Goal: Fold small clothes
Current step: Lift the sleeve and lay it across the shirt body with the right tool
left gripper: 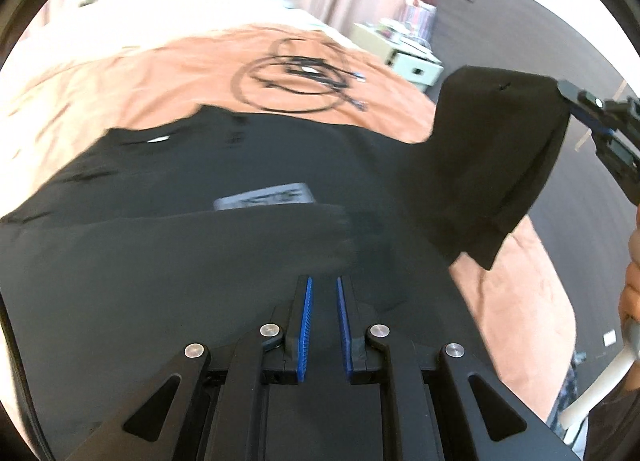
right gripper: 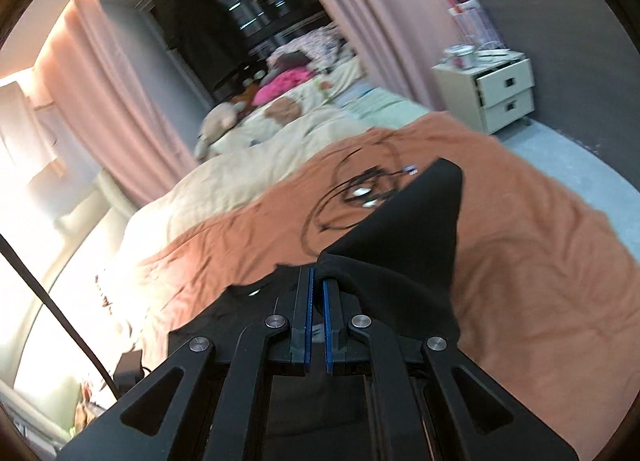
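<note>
Left wrist view: black T-shirt [left gripper: 240, 181] spread on the orange blanket [left gripper: 120, 73], near a coiled black cable [left gripper: 296, 77]. Left gripper [left gripper: 323, 281] released, narrow gap, nothing between the pads, above the shirt. Right gripper [right gripper: 318, 275] clenched on the sleeve [right gripper: 420, 229], lifted off the blanket.

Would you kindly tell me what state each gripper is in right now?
Left gripper: nearly closed, a narrow gap shows; whether it grips the black T-shirt cannot be told.
Right gripper: closed on the T-shirt's sleeve.
</note>
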### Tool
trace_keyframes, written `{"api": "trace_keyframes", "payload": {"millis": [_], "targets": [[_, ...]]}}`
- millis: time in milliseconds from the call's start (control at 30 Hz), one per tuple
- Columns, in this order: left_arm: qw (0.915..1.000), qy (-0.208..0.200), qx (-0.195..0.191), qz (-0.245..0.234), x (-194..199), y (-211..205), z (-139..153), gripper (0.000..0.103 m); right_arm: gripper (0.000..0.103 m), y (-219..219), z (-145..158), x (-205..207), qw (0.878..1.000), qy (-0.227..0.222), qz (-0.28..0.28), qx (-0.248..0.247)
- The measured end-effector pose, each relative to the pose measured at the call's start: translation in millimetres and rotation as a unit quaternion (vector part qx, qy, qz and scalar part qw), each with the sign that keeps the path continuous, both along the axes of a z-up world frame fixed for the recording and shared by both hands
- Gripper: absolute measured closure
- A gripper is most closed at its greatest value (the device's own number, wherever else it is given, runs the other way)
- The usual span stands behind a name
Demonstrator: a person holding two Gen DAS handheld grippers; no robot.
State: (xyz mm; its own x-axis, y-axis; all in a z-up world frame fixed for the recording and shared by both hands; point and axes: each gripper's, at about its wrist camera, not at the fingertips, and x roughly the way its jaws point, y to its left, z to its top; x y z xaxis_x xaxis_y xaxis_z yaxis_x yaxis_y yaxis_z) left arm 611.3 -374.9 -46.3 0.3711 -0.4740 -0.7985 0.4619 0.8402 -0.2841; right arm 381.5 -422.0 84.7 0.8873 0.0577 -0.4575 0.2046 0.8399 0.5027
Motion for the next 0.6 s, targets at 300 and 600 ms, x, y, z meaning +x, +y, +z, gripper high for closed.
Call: {"api": "trace_keyframes", "payload": {"millis": [300, 600], "targets": [[0.9987, 0.002, 0.013, 0.050, 0, 80, 5, 0.089, 0.102, 18, -32, 33, 0.997, 0.026, 0.069, 0.034], [0.9959, 0.002, 0.022, 0.087, -5, 140, 3, 0.089, 0.102, 38, -90, 65, 0.989, 0.078, 0.110, 0.061]]}}
